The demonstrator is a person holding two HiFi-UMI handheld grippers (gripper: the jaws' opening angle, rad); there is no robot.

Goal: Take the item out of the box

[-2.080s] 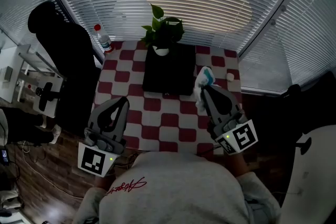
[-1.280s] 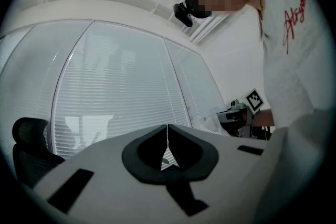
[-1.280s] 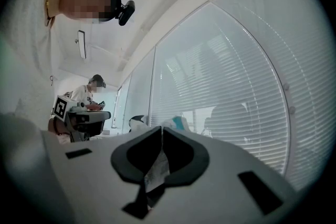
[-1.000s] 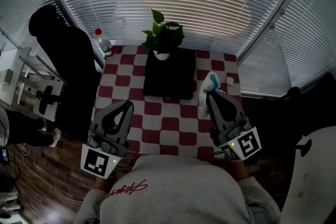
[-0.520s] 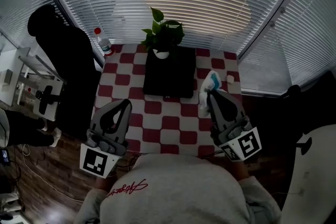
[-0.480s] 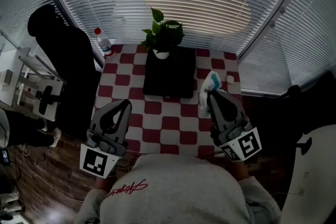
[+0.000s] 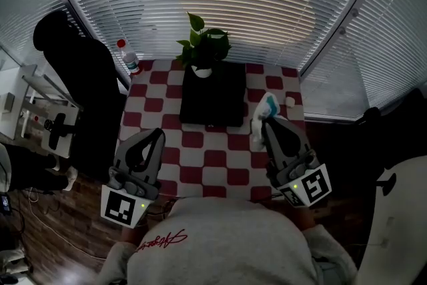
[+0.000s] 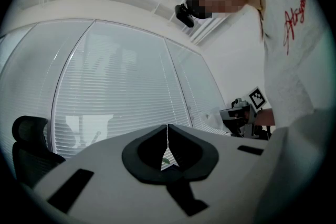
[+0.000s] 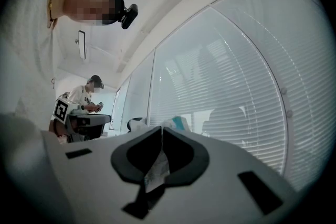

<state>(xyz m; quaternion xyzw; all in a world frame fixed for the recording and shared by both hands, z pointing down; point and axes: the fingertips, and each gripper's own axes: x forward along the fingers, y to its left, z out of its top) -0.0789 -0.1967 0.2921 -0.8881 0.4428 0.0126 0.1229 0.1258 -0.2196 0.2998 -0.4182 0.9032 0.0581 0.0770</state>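
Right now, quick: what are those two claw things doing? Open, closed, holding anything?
Left gripper: closed, nothing between its jaws.
Right gripper: closed on a white-and-blue packet.

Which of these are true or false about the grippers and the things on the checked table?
1. The right gripper is pinching a white and blue packet. True.
2. The left gripper is holding the bottle. False: its jaws are shut on nothing, and the bottle stands at the table's far left corner.
3. The tablecloth has red and white squares. True.
4. The plant has tipped over. False: it stands upright at the black box's far edge.
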